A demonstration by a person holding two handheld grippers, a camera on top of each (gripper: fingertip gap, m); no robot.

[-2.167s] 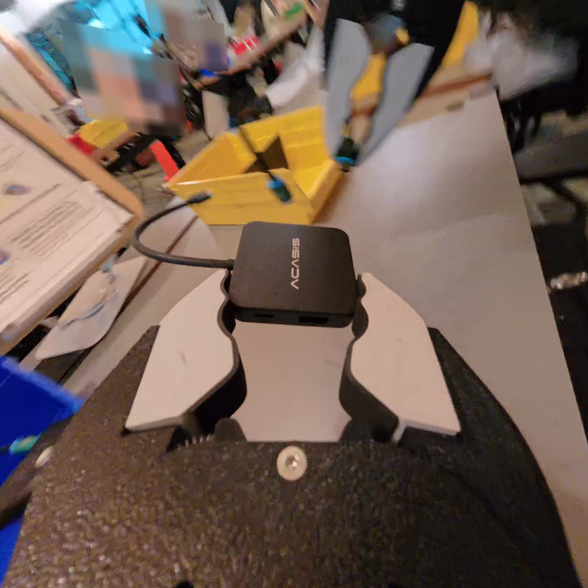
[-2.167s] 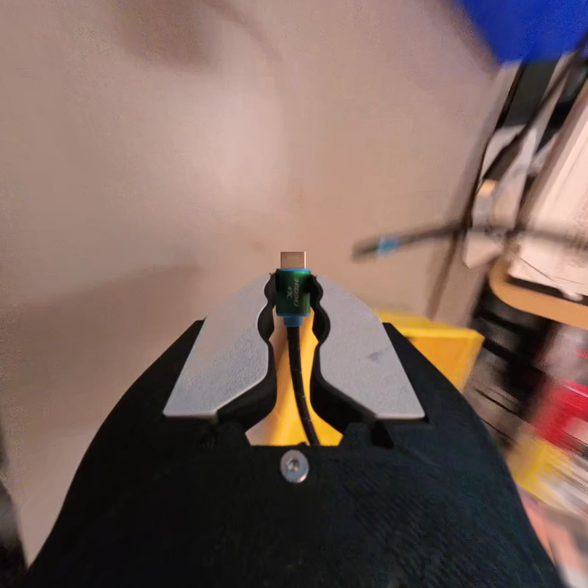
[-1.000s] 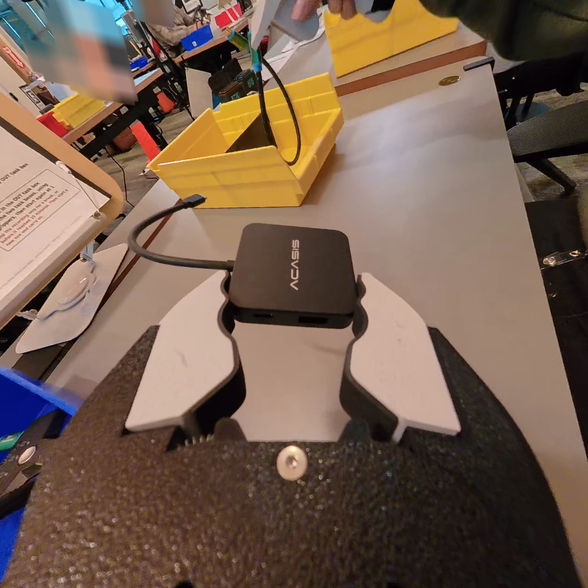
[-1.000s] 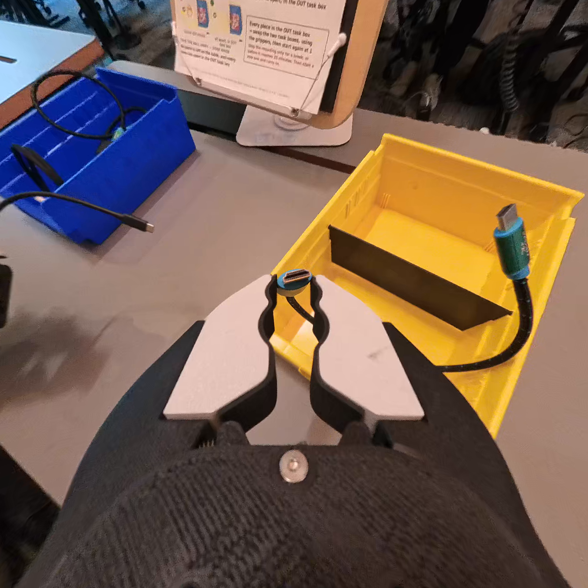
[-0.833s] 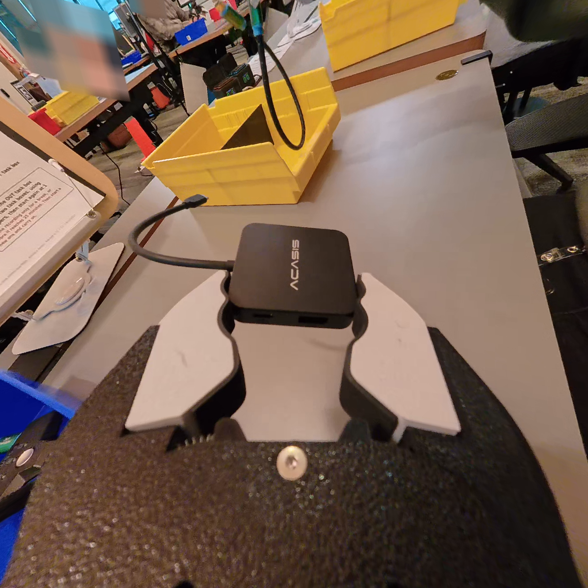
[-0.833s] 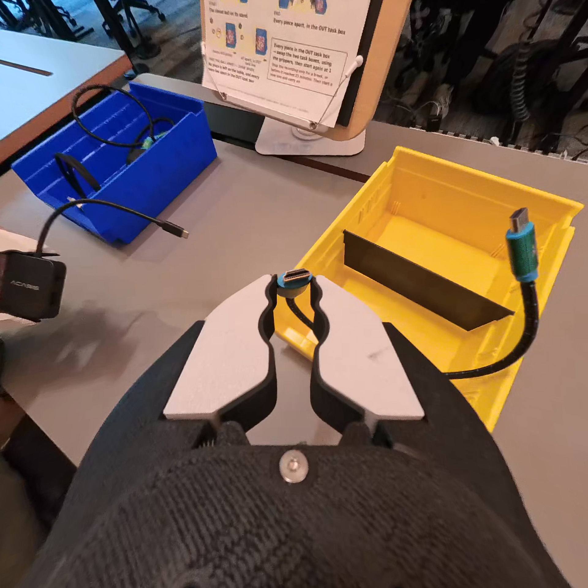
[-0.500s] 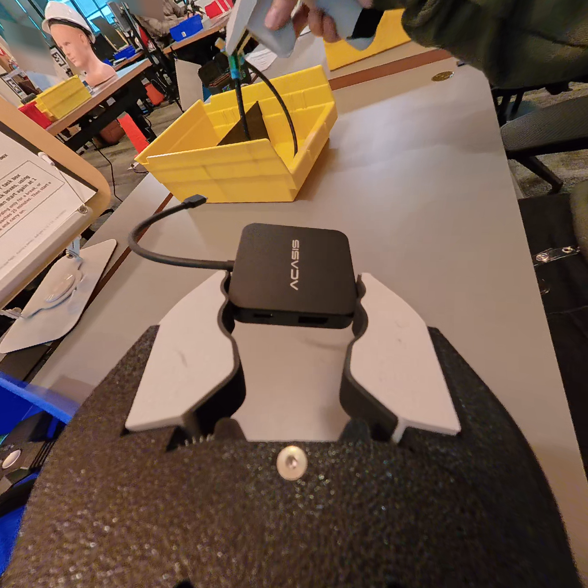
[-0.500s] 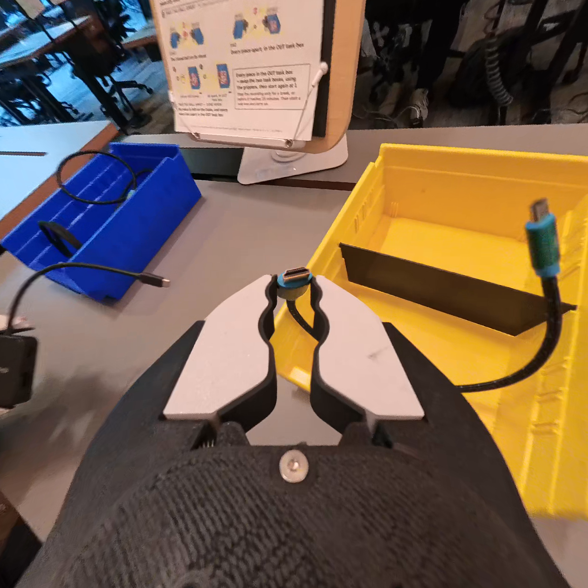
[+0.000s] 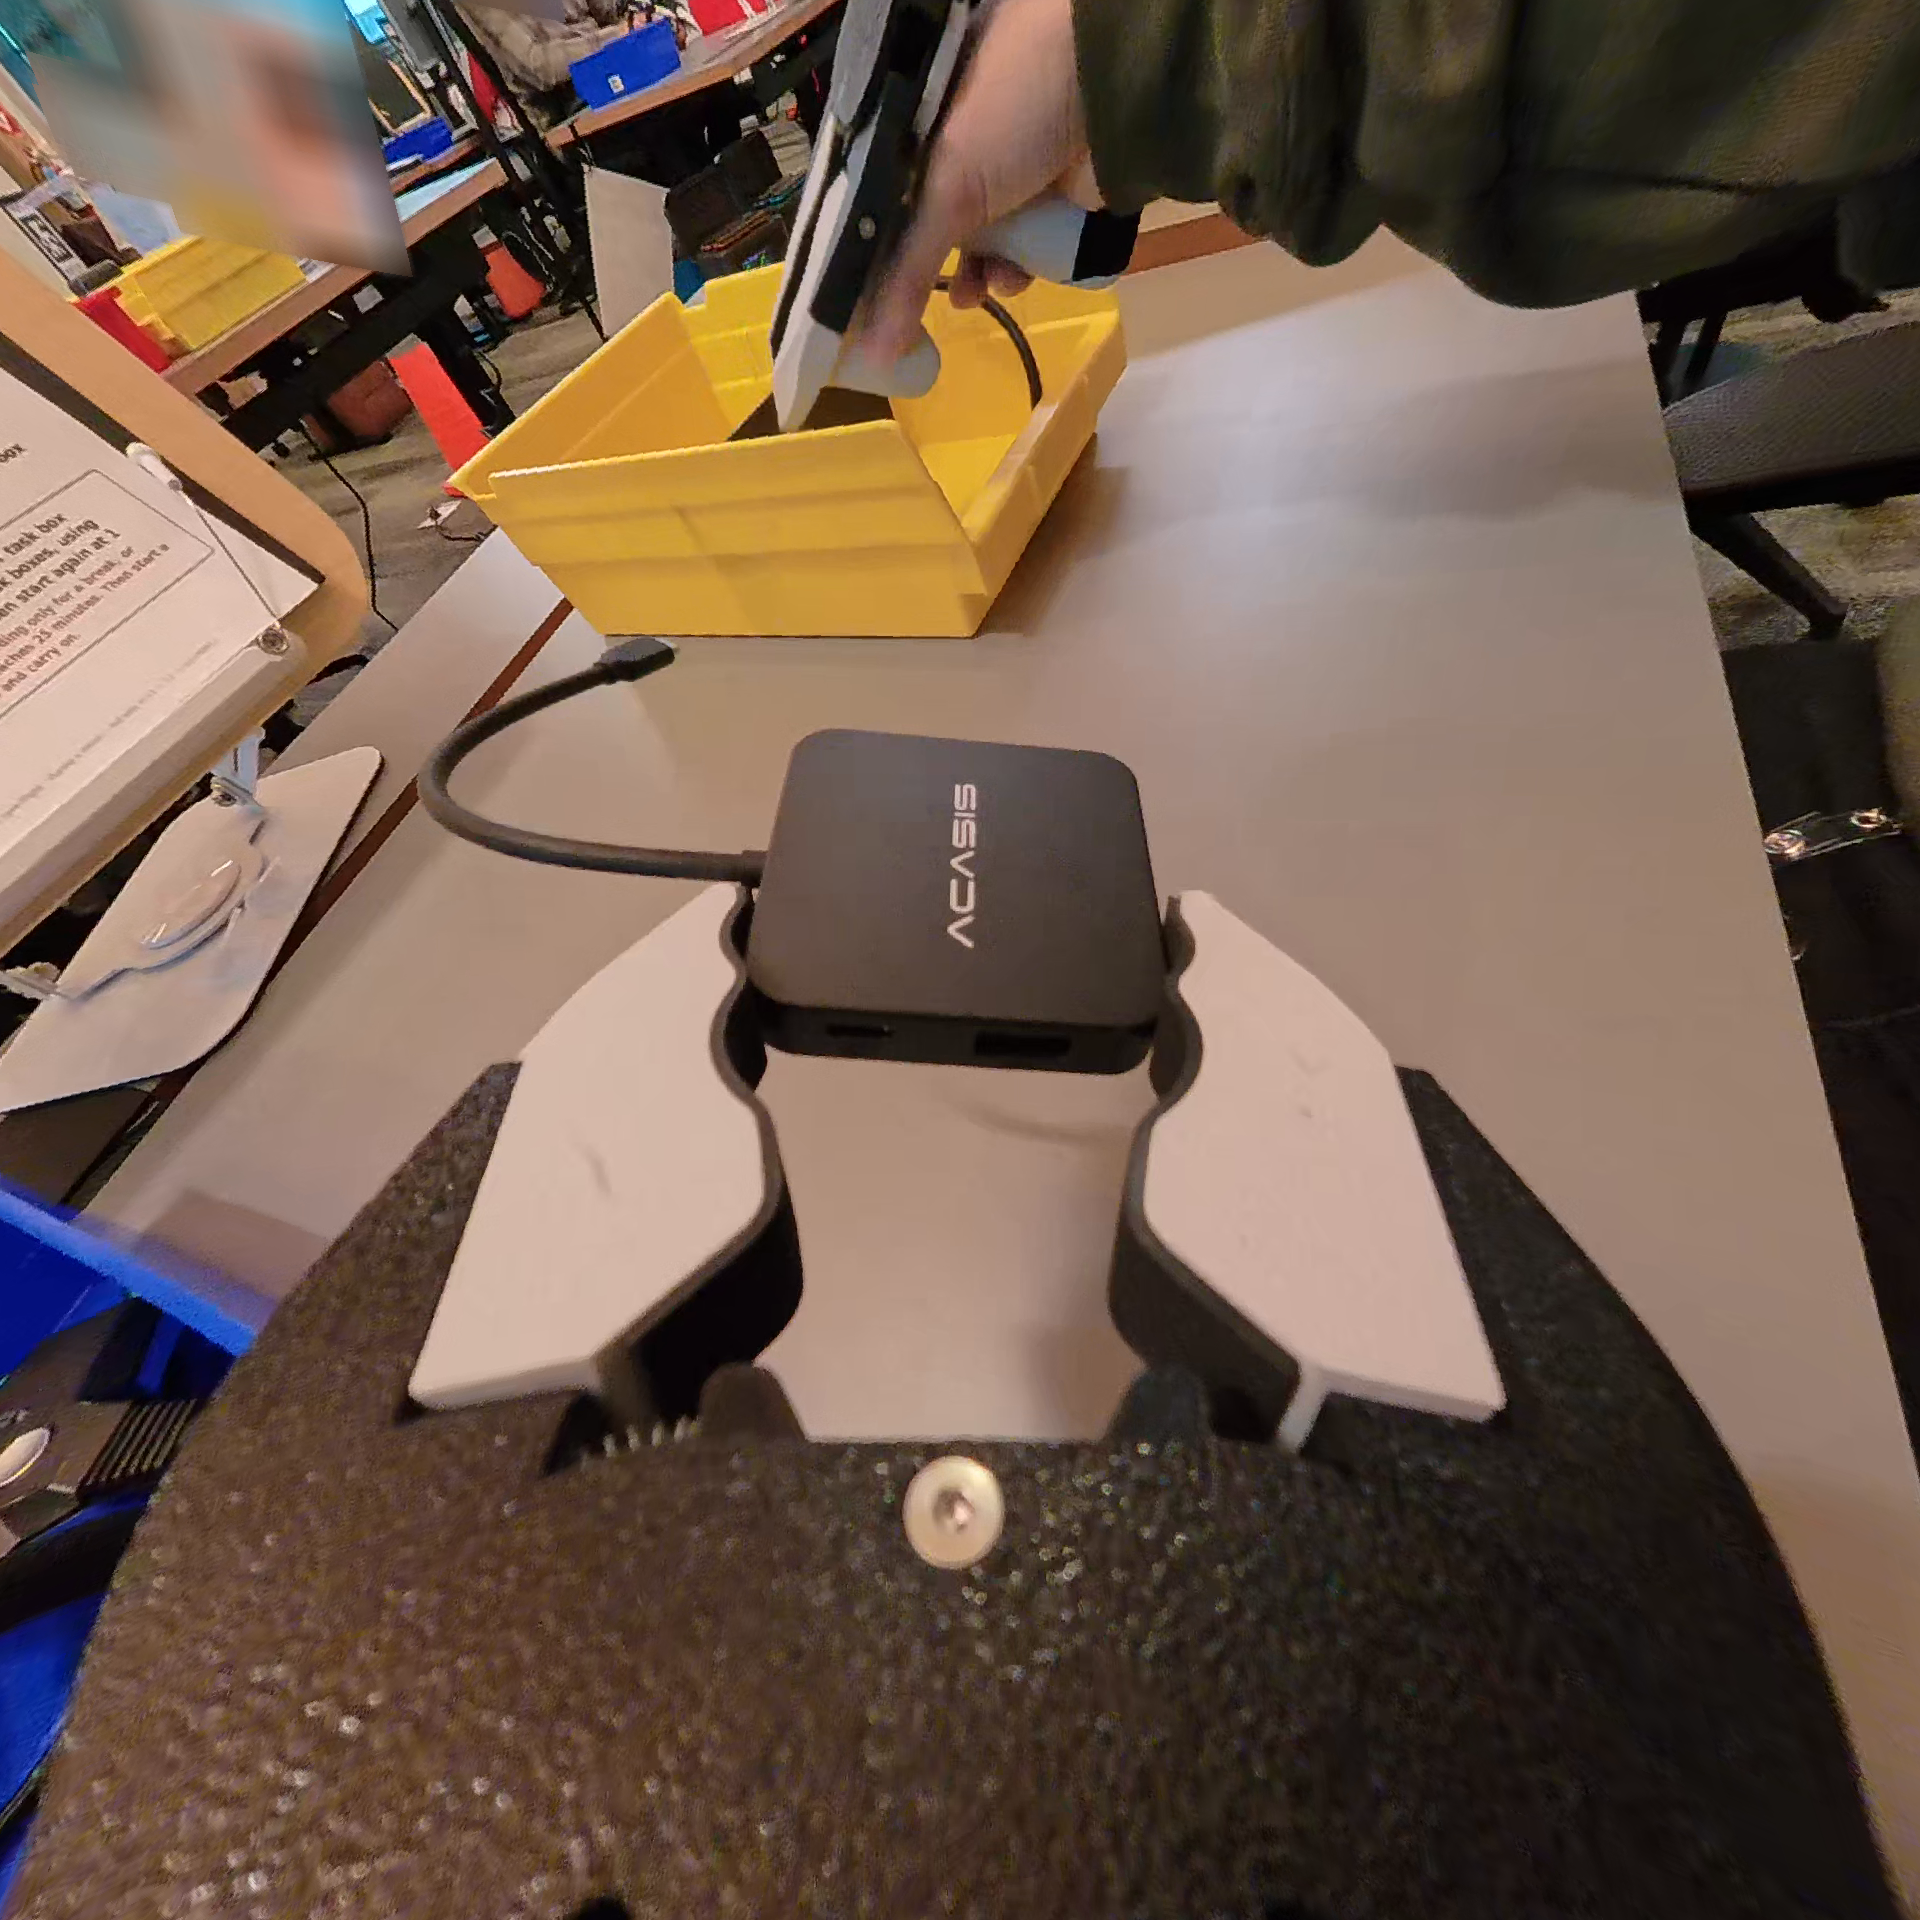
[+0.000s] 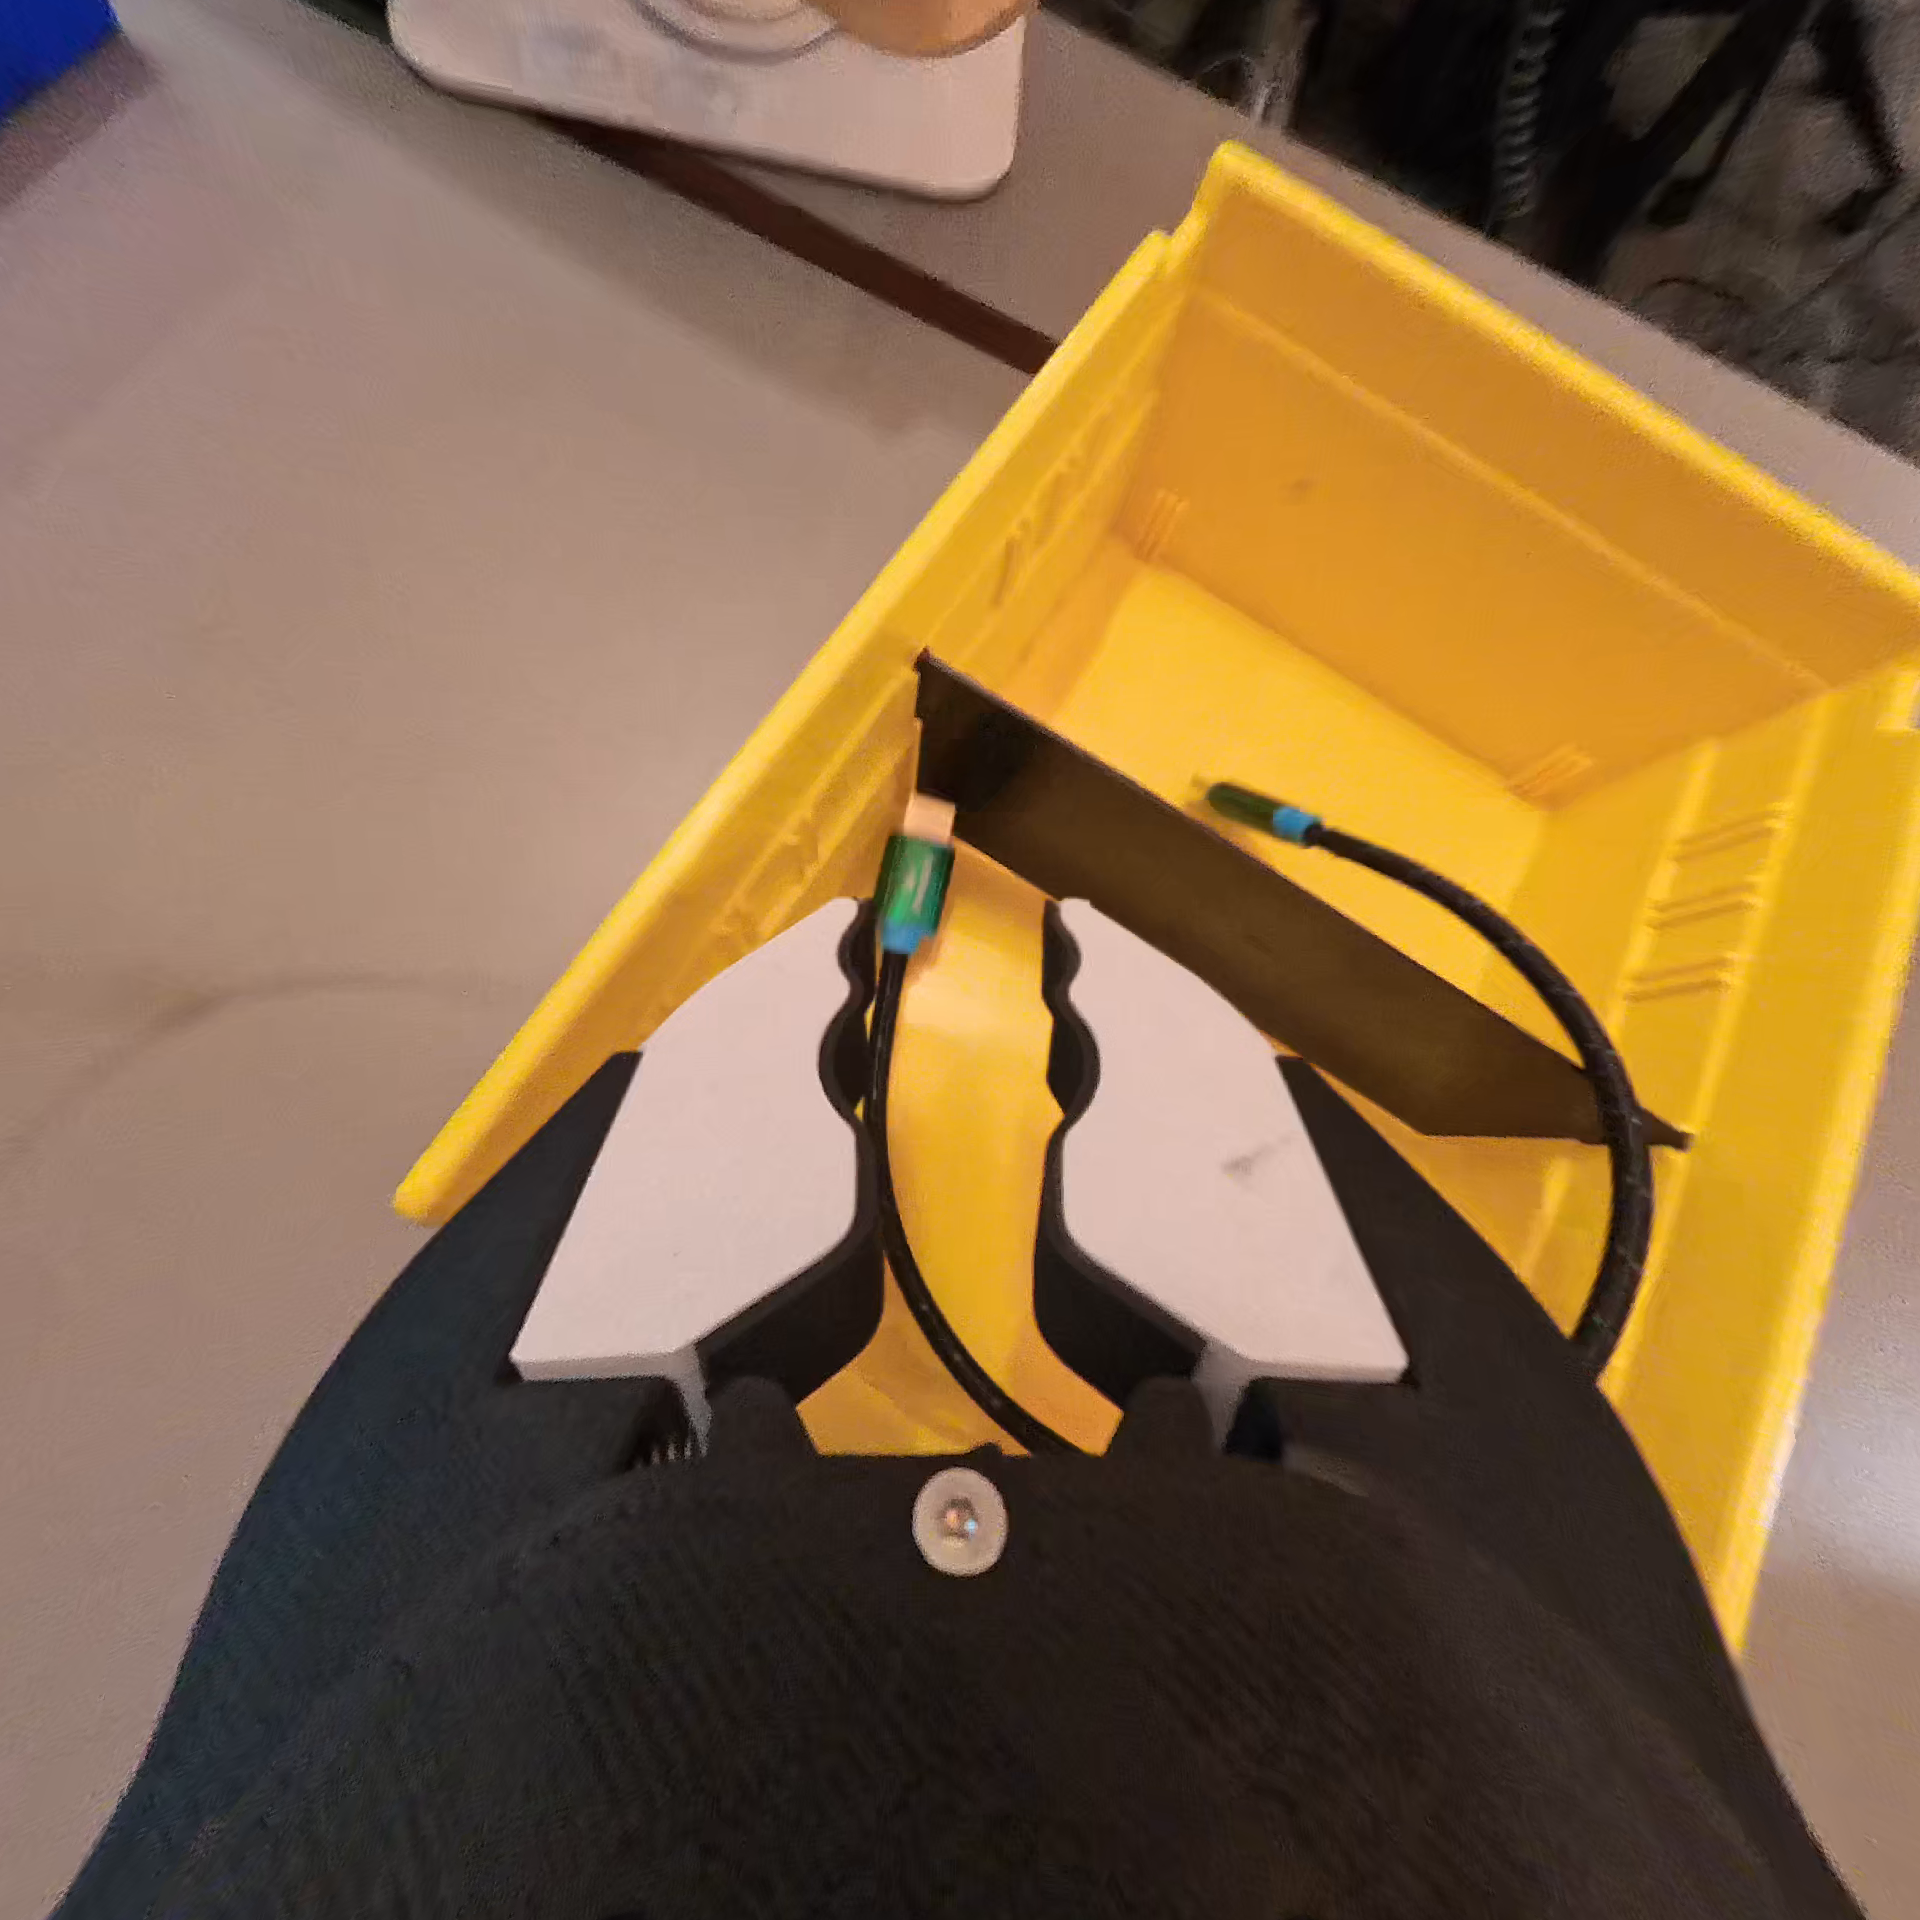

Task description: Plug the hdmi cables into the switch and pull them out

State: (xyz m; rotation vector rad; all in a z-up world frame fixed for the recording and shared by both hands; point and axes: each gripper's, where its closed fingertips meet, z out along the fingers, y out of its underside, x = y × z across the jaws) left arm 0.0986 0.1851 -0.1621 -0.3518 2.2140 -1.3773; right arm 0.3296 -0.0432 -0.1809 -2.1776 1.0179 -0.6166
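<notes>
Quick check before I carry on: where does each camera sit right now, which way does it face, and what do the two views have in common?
Left wrist view: on the left gripper, looking across the table; its fingers clamp the black switch; a sleeved hand shows beyond.
Right wrist view: on the right gripper, tilted down into the yellow bin; jaws parted, cable loose.
Shared: the bin, table and cable.

The black switch [image 9: 956, 873] carries one white brand word, printed along its top face. The white paper sheet [image 9: 94, 592] on the wooden board [image 9: 239, 468] at the left carries several lines of small black print, some inside a frame. The green plug [image 10: 914, 883] of the hdmi cable [image 10: 1600, 1039] has a small marking, too blurred to read.
</notes>
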